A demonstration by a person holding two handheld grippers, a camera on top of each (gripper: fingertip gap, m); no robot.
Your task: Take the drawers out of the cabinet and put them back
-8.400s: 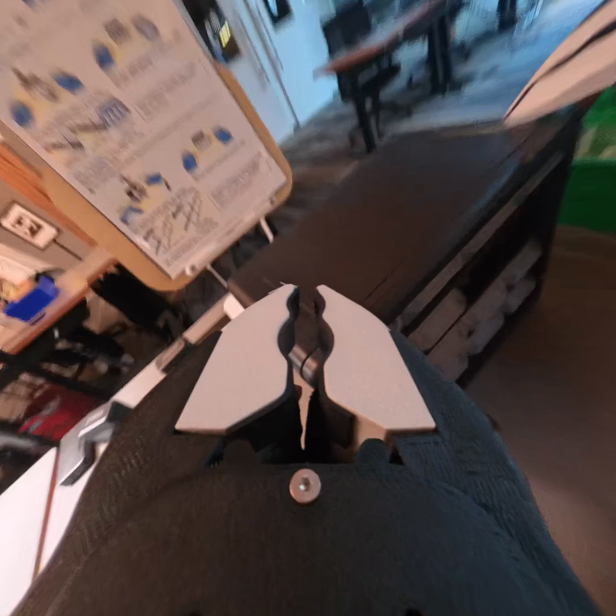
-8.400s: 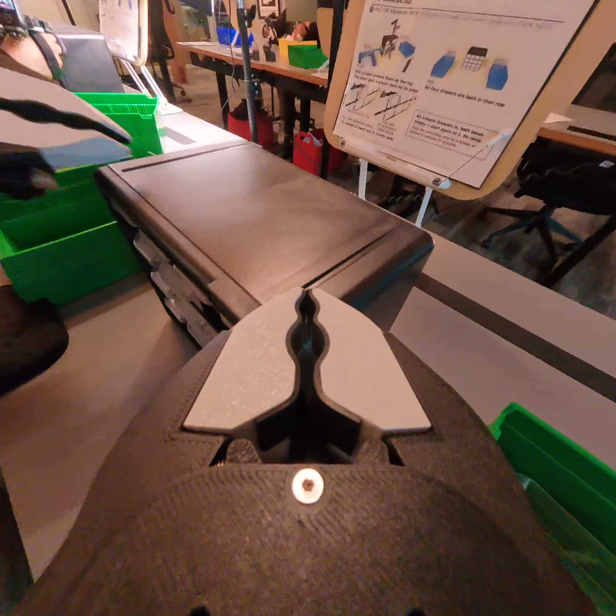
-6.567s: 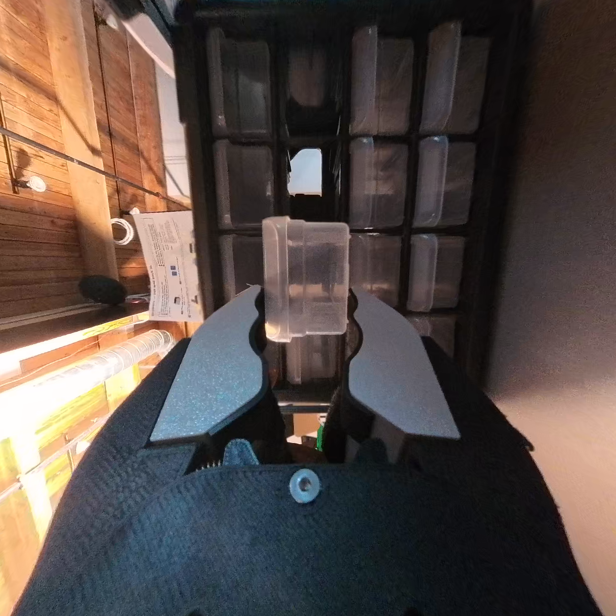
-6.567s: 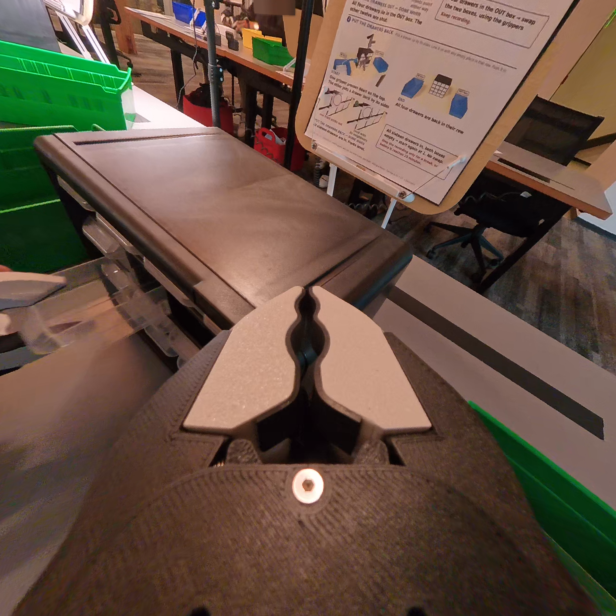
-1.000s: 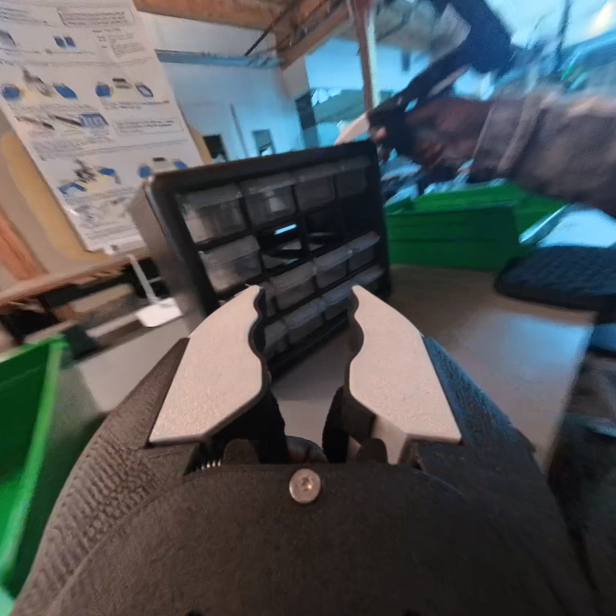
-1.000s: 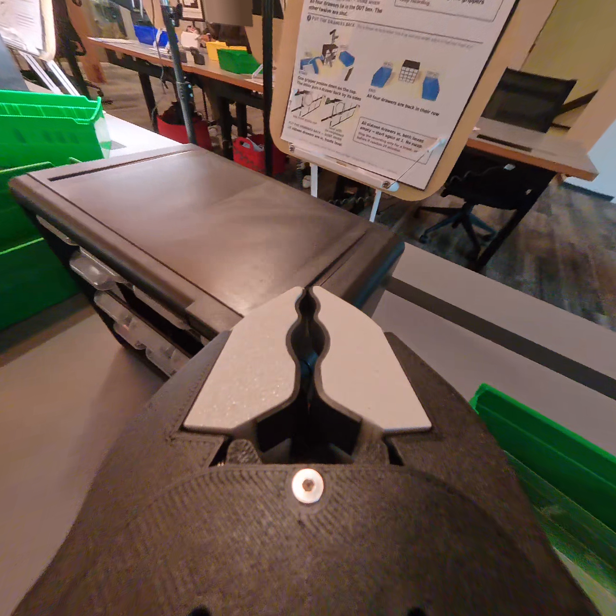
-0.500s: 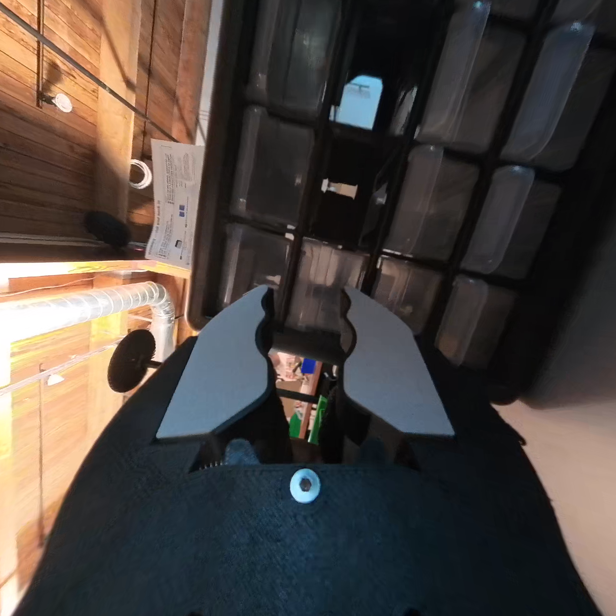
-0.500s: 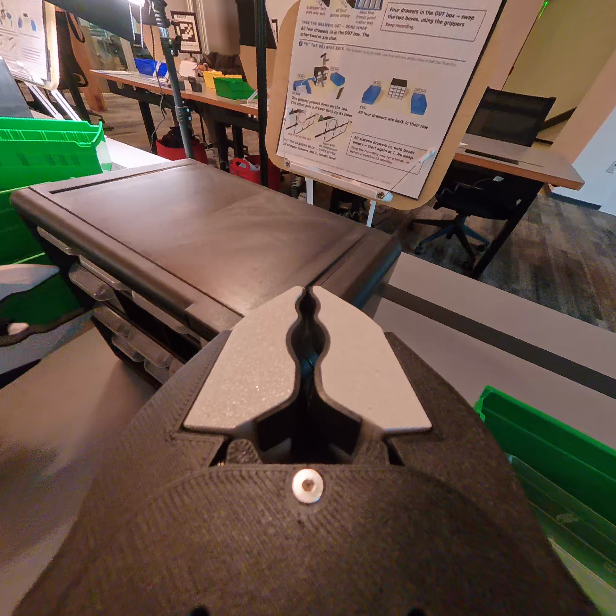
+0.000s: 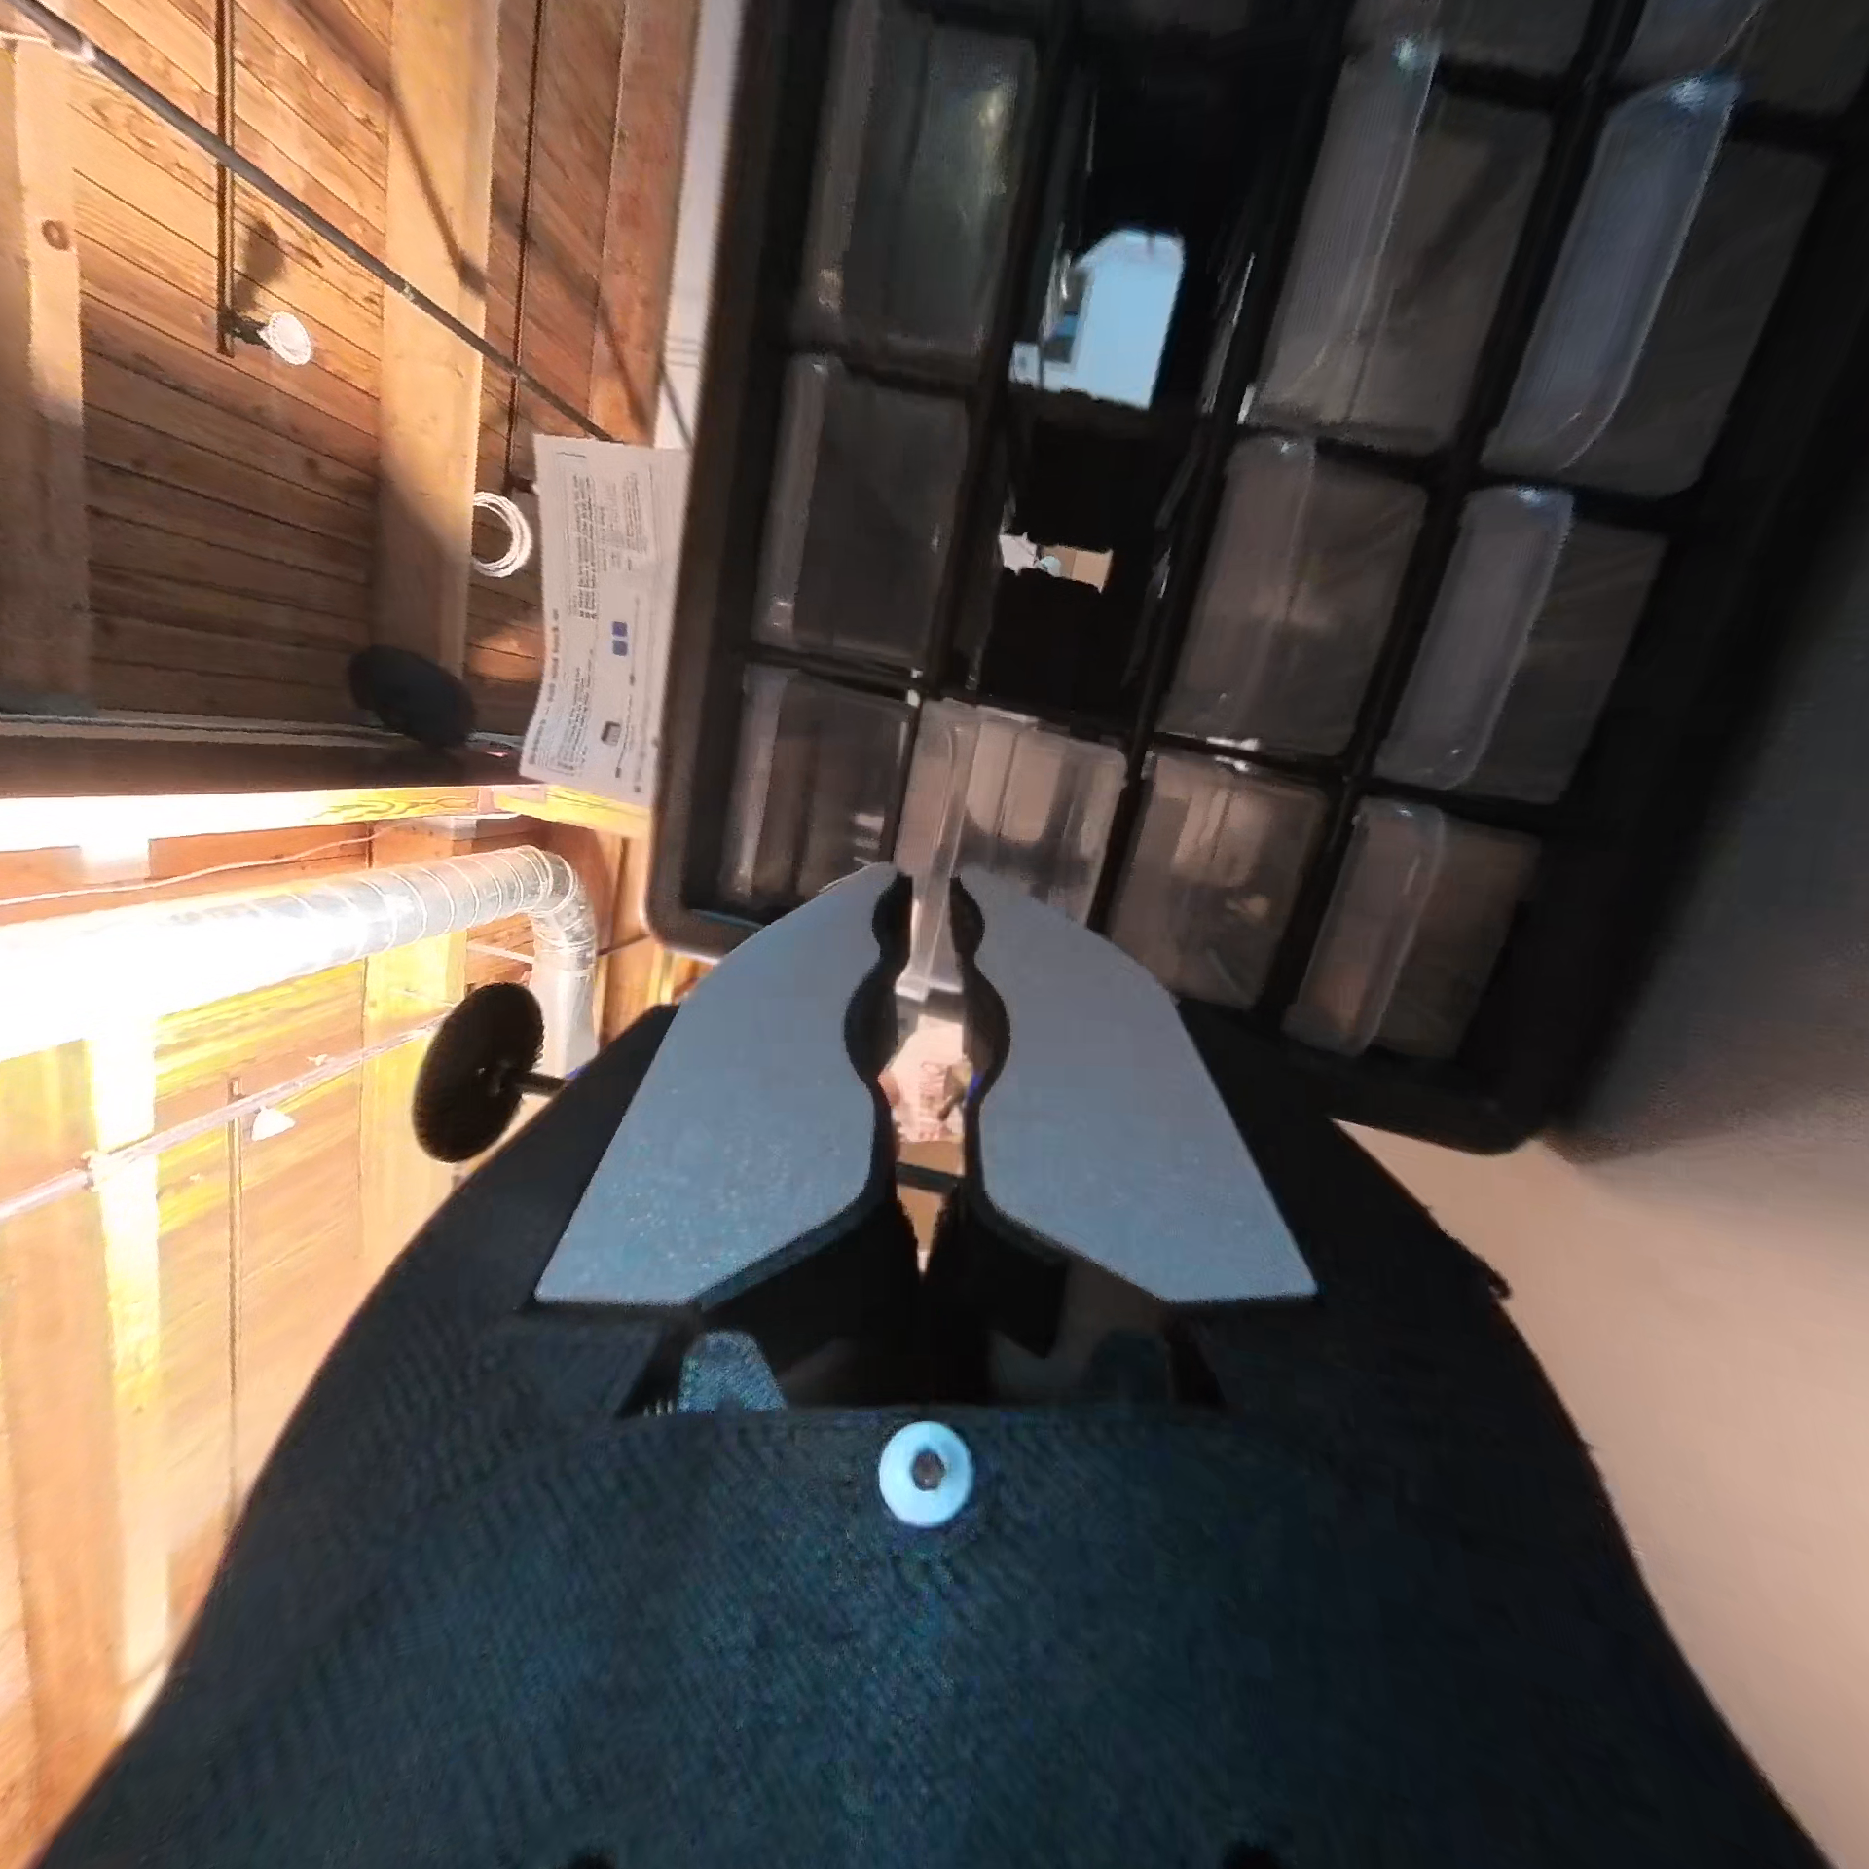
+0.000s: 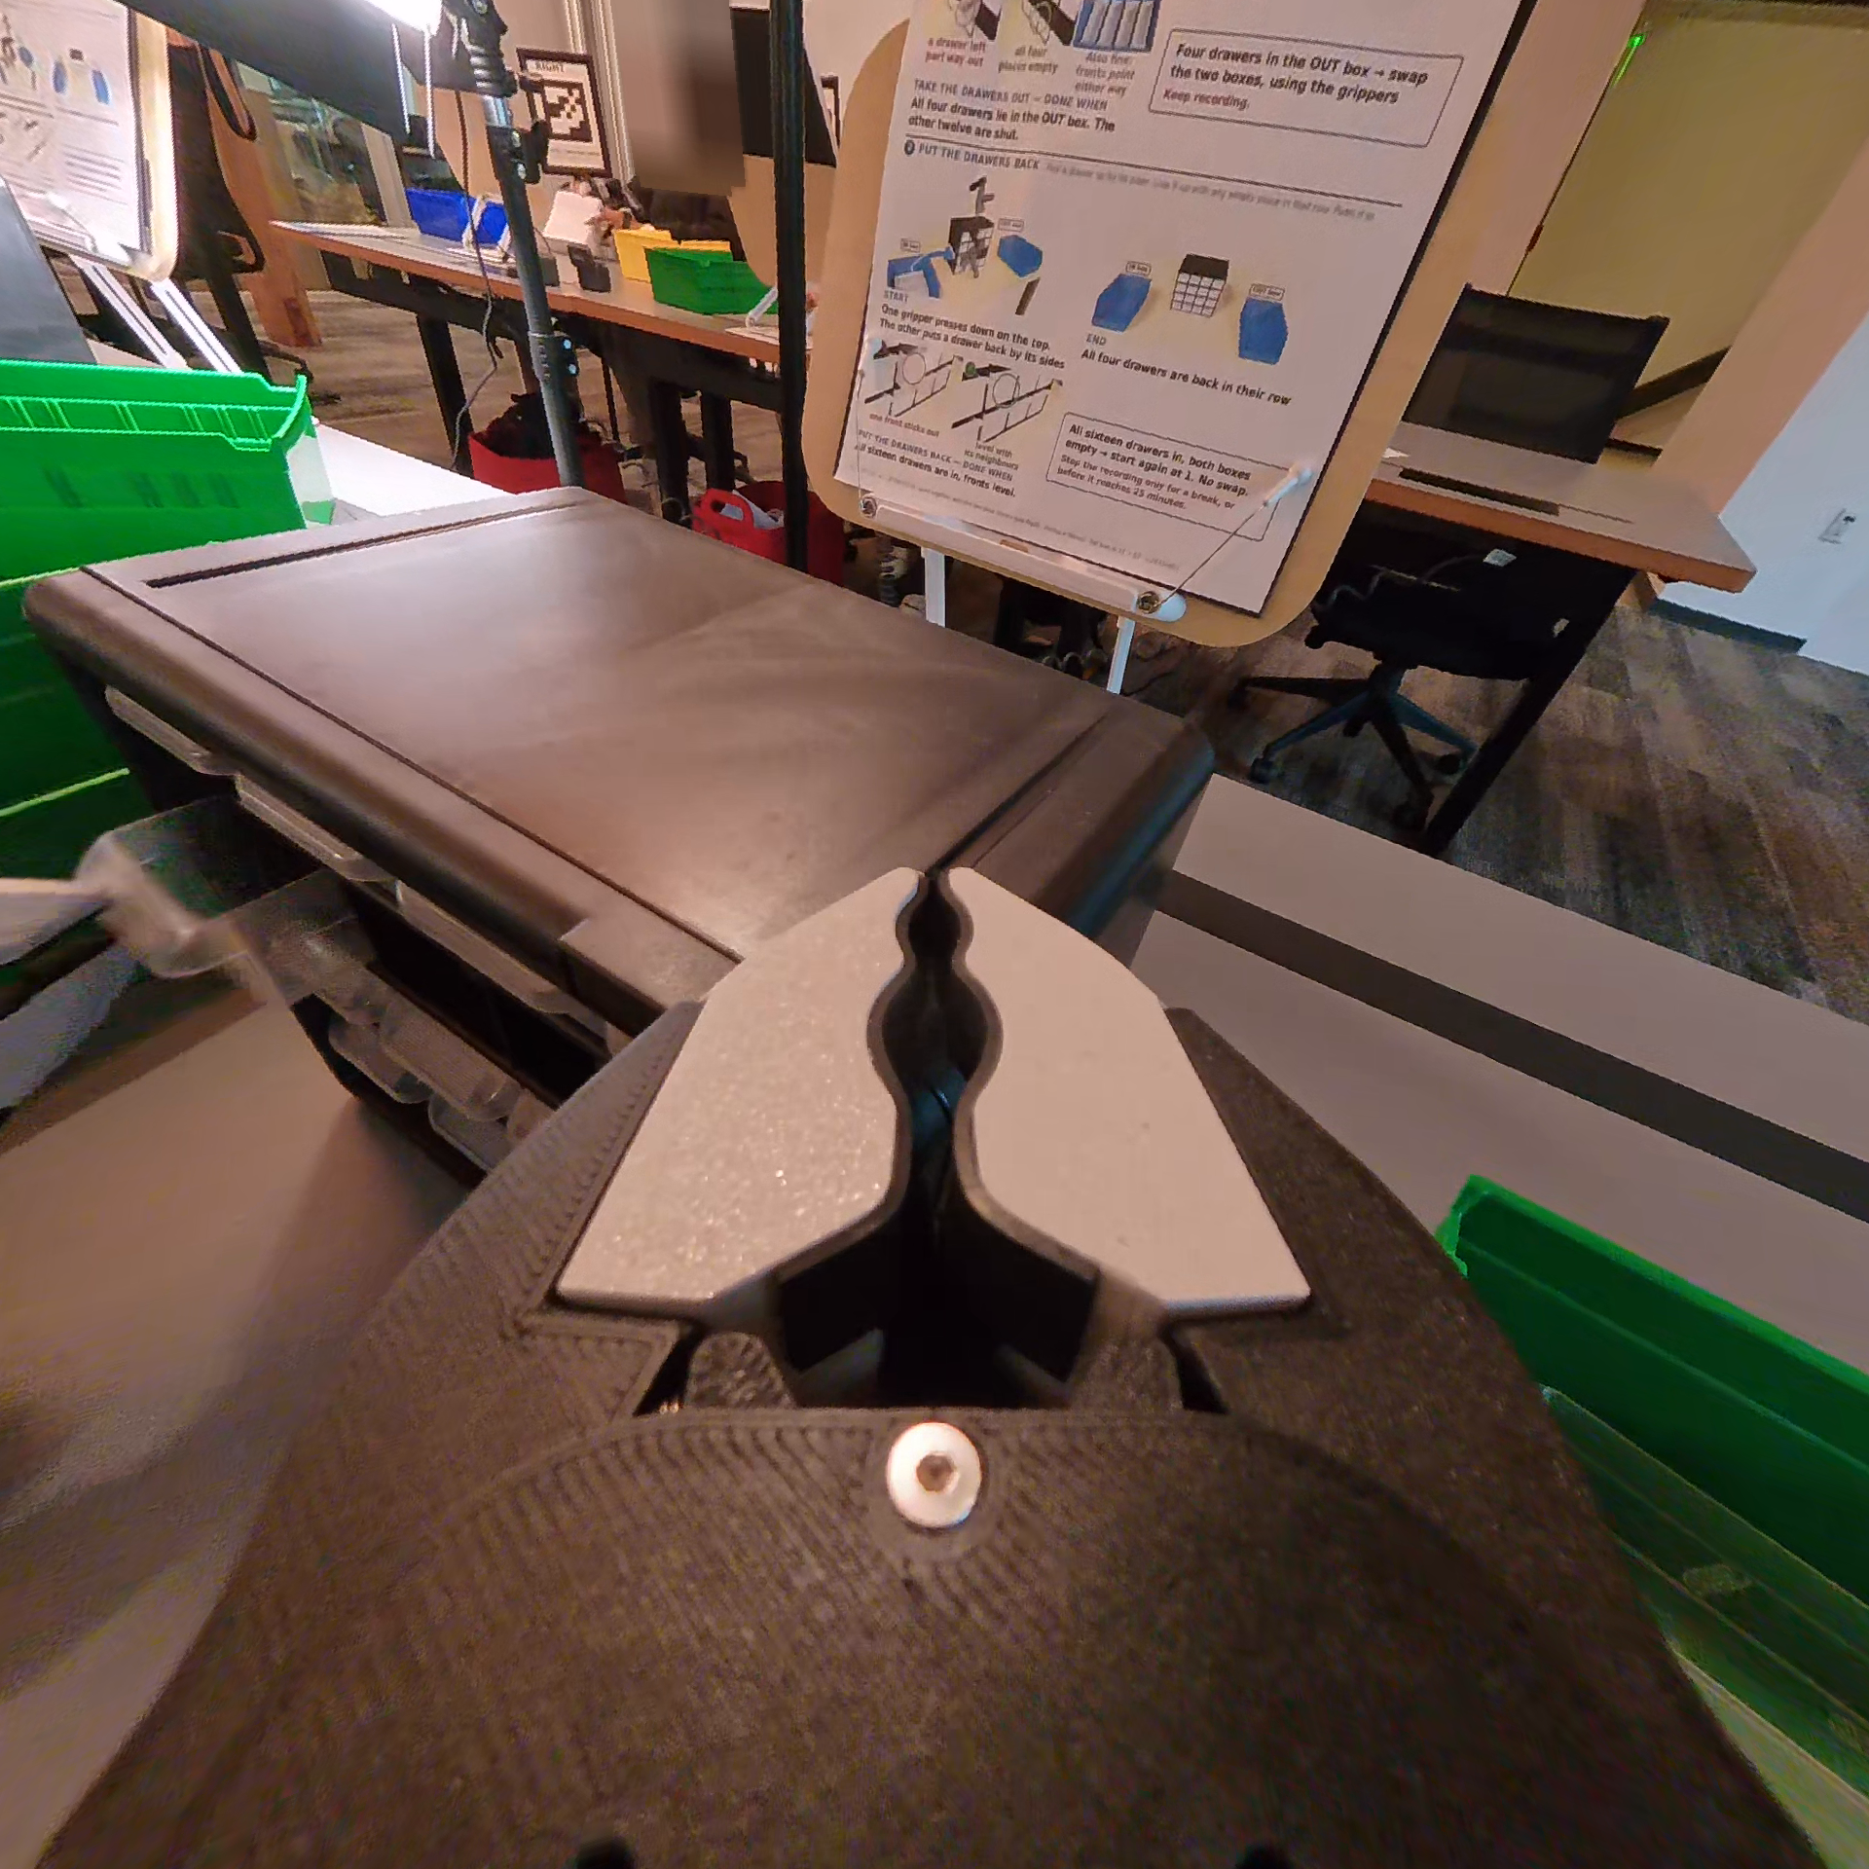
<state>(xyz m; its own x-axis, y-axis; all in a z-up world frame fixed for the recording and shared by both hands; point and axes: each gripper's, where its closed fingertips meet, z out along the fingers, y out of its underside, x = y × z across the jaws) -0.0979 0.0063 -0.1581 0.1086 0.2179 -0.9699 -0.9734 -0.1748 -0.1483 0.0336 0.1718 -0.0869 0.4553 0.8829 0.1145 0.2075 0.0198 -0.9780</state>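
Observation:
The black cabinet (image 9: pixel 1578 1021) shows turned sideways in the left wrist view, with clear drawers in most slots and two empty slots (image 9: pixel 1107 303) in one row. My left gripper (image 9: pixel 925 895) is shut on the front tab of a clear drawer (image 9: pixel 1011 799) at the end of that row. In the right wrist view the left gripper (image 10: pixel 40 910) holds that clear drawer (image 10: pixel 293 941), which sticks out a little from the cabinet front. My right gripper (image 10: pixel 932 882) is shut and empty over the near right corner of the cabinet top (image 10: pixel 607 688).
A green bin (image 10: pixel 131 455) stands left of the cabinet and another green bin (image 10: pixel 1669 1365) at the right on the grey table (image 10: pixel 1365 1032). An instruction board (image 10: pixel 1113 283) stands behind the cabinet. Desks and chairs are farther back.
My left gripper swung in to face the cabinet front, moved to the end drawer of the row with the empty slots and closed on its tab. My right gripper has stayed shut by the cabinet top.

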